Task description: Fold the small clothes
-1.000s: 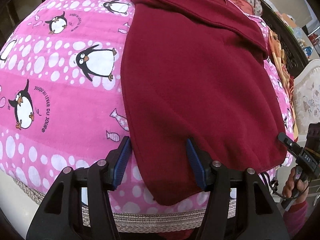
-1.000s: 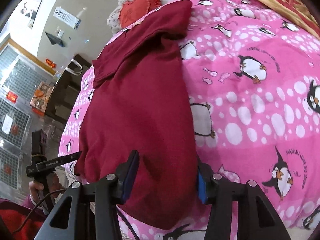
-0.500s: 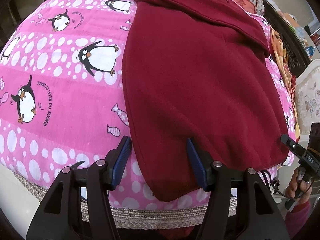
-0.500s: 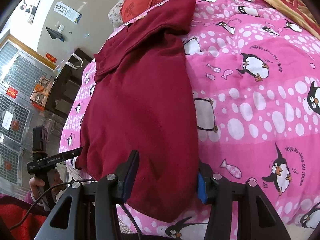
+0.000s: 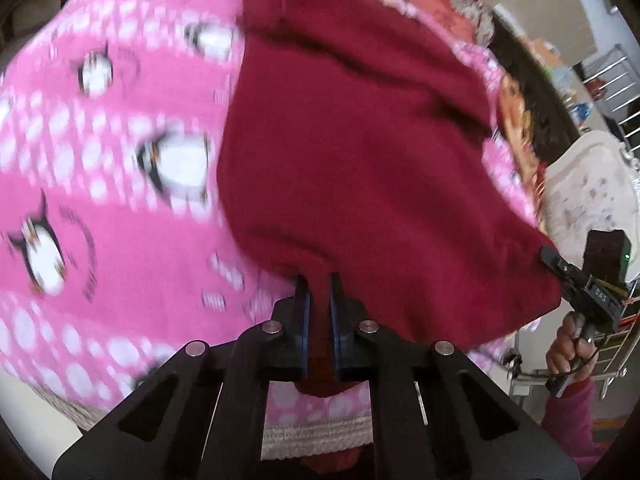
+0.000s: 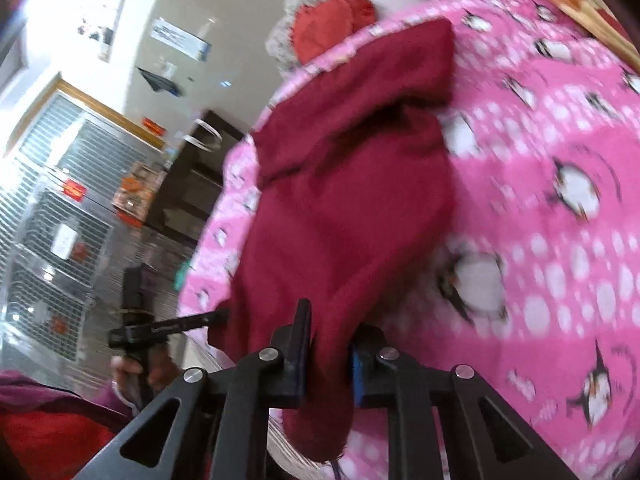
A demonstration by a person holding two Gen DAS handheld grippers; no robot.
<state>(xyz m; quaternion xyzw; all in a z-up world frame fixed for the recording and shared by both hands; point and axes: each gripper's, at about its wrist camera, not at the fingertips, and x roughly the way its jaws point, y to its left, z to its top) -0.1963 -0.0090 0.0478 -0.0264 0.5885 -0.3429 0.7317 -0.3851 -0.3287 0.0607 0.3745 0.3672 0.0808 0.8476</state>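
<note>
Maroon garment point(image 5: 360, 160) on penguin quilt point(image 5: 100, 200), hem pinched in both closed hand-held grippers point(image 5: 318, 292) point(image 6: 328, 328).

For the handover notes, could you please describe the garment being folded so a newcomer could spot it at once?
Find the bed with the pink penguin quilt. On it lies the dark red garment, its near hem pinched by both grippers. It is the only plain, unpatterned cloth there.

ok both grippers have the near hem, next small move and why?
Probably lift the hem and carry it toward the collar end. The left gripper and right gripper each pinch a near corner of the red garment, which lies flat on the pink blanket.
</note>
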